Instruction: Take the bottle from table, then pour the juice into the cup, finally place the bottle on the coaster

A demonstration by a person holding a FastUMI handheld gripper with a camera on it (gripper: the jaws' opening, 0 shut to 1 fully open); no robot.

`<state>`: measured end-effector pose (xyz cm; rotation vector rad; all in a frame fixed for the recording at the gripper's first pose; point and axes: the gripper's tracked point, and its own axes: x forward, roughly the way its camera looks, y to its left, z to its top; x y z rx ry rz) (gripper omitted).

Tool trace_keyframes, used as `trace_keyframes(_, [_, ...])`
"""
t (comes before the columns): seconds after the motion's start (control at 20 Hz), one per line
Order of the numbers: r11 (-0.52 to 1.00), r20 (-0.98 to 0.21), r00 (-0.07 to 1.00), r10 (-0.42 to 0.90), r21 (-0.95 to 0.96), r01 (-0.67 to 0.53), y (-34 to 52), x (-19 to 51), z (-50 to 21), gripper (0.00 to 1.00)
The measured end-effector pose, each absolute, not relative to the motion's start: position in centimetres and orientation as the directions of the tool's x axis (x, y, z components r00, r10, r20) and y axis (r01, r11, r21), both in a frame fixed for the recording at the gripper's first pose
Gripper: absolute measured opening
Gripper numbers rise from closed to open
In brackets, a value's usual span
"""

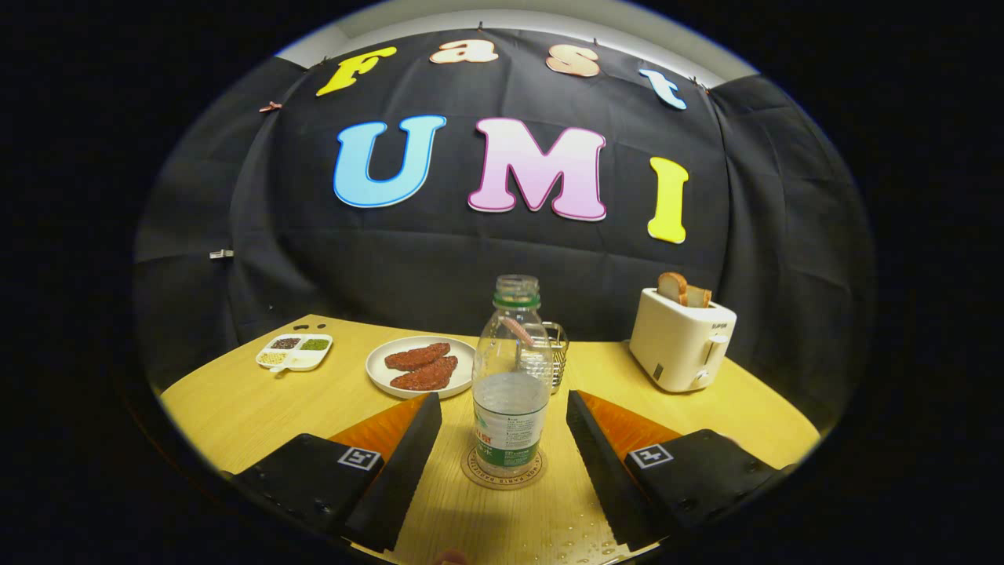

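The hand-held gripper [502, 439] is hovering low over the wooden surface [235, 408] with its fingers spread wide, gripping nothing. The bottle [511, 384] is standing upright between the fingers, touching neither, and is sitting on the round coaster [502, 477] (its cap is off, and it is partly filled with clear liquid). Just beyond the bottle a glass cup [554, 355] is peeking out. Farther ahead to the left a plate [422, 367] and a small divided tray [295, 351] are resting; a toaster [681, 337] is standing ahead to the right.
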<state>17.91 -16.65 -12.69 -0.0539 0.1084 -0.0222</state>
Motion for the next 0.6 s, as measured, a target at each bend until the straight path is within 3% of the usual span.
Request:
trace_keyframes(0.25, [0.998, -0.080, 0.997, 0.003, 0.055, 0.002, -15.3, 11.9, -6.6, 0.97])
trace_keyframes(0.6, [1.000, -0.054, 0.999, 0.010, 0.010, -0.009, -14.2, 4.8, 1.3, 0.97])
